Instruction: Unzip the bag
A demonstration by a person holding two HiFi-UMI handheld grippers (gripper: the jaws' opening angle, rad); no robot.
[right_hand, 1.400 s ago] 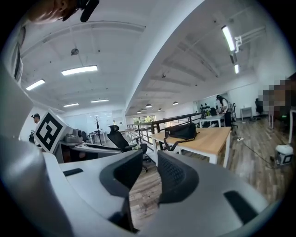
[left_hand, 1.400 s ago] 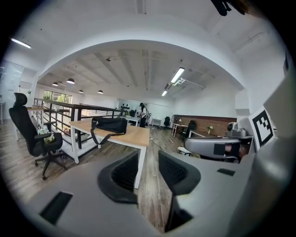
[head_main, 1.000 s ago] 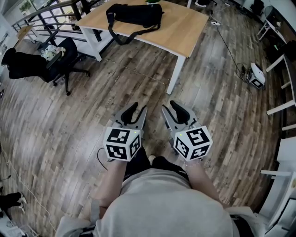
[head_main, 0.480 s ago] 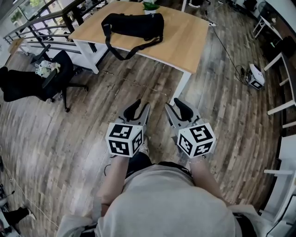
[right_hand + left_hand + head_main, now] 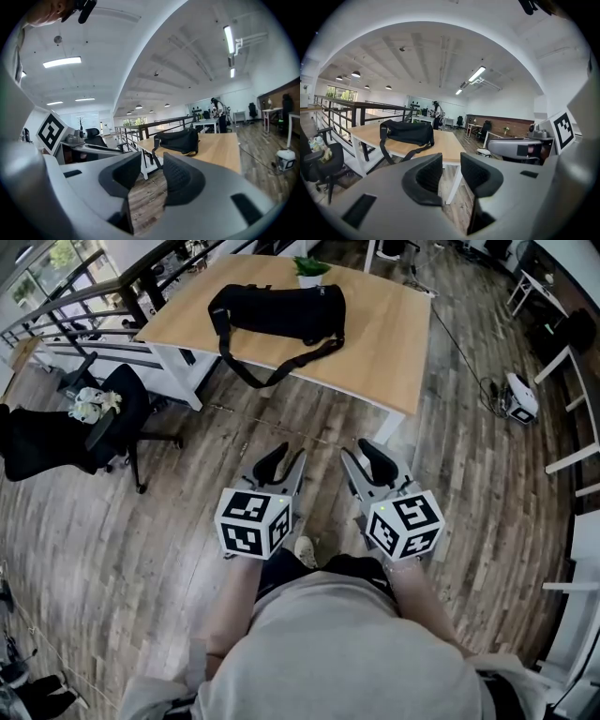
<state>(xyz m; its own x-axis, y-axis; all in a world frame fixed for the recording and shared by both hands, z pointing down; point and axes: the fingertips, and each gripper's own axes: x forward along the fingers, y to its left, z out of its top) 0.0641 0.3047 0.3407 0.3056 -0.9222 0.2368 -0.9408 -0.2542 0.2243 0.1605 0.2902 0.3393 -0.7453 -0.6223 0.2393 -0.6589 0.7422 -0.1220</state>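
Observation:
A black duffel bag with a long shoulder strap lies on a light wooden table ahead; the strap hangs over the near edge. It also shows in the left gripper view as the bag and in the right gripper view as the bag. My left gripper and right gripper are held side by side above the wooden floor, well short of the table. Both stand open with nothing between the jaws.
A black office chair with clutter stands at the left. A small potted plant sits at the table's far edge. A white device and cable lie on the floor at right, near white table legs.
The view has advanced toward the table: the bag and tabletop now lie lower and closer in the head view. Both grippers keep their side-by-side pose, still open.

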